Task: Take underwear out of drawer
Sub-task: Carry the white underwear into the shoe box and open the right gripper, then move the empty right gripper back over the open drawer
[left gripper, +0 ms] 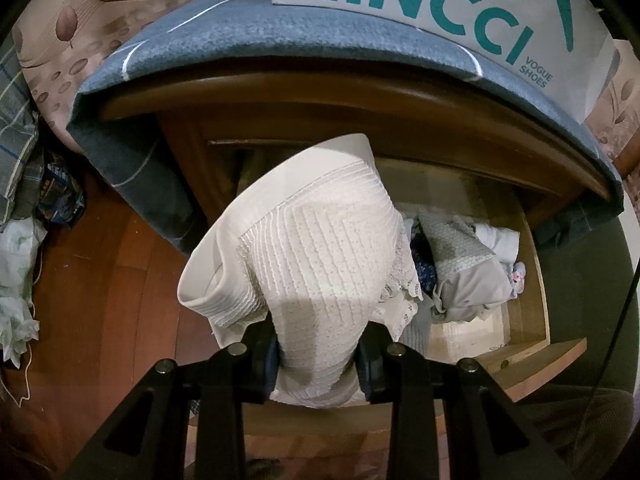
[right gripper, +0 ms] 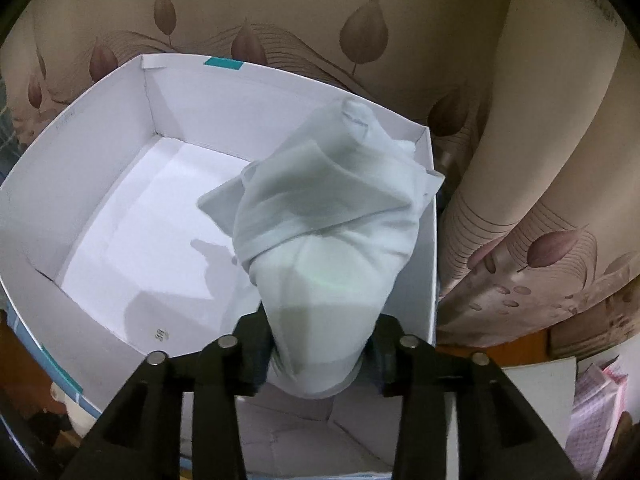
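Note:
My left gripper (left gripper: 318, 356) is shut on a white ribbed, lace-edged piece of underwear (left gripper: 316, 248), which it holds up over the open wooden drawer (left gripper: 536, 280). More folded underwear (left gripper: 464, 264) lies in the drawer at the right. In the right wrist view a pale white piece of underwear (right gripper: 332, 232) hangs between the fingers of my right gripper (right gripper: 320, 360), down into the open white shoe box (right gripper: 100, 168). Its far end leans on the box's right wall. The pads stand slightly off the fabric, whose lower edge is blurred.
A blue-grey cloth (left gripper: 280, 36) covers the top of the wooden cabinet, and the shoe box (left gripper: 440, 8) with teal lettering stands on it. Leaf-patterned bedding (right gripper: 540, 160) lies behind and right of the box. Bags and clothes (left gripper: 20, 272) are piled on the wooden floor at left.

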`<act>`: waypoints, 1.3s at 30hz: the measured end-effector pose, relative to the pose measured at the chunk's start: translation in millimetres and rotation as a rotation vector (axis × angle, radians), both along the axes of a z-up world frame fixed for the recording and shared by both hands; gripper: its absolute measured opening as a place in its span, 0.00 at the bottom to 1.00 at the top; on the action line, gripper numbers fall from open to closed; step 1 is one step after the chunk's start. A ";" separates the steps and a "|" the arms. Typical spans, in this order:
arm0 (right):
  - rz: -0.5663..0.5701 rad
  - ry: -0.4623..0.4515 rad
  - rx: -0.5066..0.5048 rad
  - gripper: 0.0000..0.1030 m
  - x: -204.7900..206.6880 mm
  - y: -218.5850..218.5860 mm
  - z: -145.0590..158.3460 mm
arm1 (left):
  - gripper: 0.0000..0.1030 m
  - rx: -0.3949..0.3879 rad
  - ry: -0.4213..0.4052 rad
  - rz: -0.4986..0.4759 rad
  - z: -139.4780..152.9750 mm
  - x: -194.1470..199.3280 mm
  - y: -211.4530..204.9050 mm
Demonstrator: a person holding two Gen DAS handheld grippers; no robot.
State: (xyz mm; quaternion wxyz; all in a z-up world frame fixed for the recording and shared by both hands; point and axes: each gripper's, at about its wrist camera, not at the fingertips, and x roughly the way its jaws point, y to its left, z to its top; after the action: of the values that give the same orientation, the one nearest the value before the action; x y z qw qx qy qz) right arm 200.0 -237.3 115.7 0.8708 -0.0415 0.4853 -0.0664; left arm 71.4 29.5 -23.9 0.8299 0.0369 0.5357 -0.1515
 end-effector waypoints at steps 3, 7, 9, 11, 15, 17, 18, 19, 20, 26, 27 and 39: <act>0.010 -0.036 -0.024 0.56 -3.6 6.4 7.9 | 0.30 -0.002 0.001 0.002 -0.4 0.8 0.7; 0.013 -0.084 -0.018 0.61 -11.7 12.5 22.2 | 0.30 0.003 -0.004 0.001 -0.8 0.8 0.6; 0.017 -0.116 -0.006 0.61 -17.7 14.6 33.5 | 0.30 0.005 -0.009 0.000 -1.0 0.4 -0.6; 0.017 -0.142 0.015 0.62 -25.6 15.7 44.6 | 0.30 0.008 -0.013 0.000 -1.0 0.3 -0.5; 0.032 -0.207 0.092 0.66 -60.2 15.1 63.7 | 0.30 0.005 -0.015 0.008 -1.0 0.8 0.6; 0.048 -0.237 0.136 0.73 -87.6 15.2 65.2 | 0.30 0.000 -0.014 0.011 -0.5 1.2 1.8; 0.053 -0.242 0.149 0.74 -103.5 16.0 61.5 | 0.30 -0.003 -0.014 0.011 -0.8 1.3 1.1; 0.055 -0.242 0.154 0.75 -113.4 17.4 58.1 | 0.30 -0.006 -0.014 0.013 -0.6 1.7 1.2; 0.063 -0.235 0.165 0.75 -126.5 18.0 49.5 | 0.30 -0.006 -0.015 0.014 -0.4 1.8 1.6; 0.064 -0.130 0.161 0.75 -167.7 21.7 -22.5 | 0.30 -0.006 -0.019 0.019 0.0 -0.6 3.0; 0.055 -0.106 0.163 0.75 -170.5 20.5 -38.7 | 0.30 -0.006 -0.018 0.023 -0.3 -0.2 3.6; -0.053 0.127 0.250 0.75 -174.7 27.7 -187.1 | 0.30 0.034 -0.056 -0.001 -0.9 -6.8 -8.8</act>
State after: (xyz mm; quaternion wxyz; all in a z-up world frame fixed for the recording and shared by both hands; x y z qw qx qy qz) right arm 25.2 -209.6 -71.4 0.8348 0.0761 0.5447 -0.0256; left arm 64.6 20.7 -24.9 0.8438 0.0556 0.5146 -0.1416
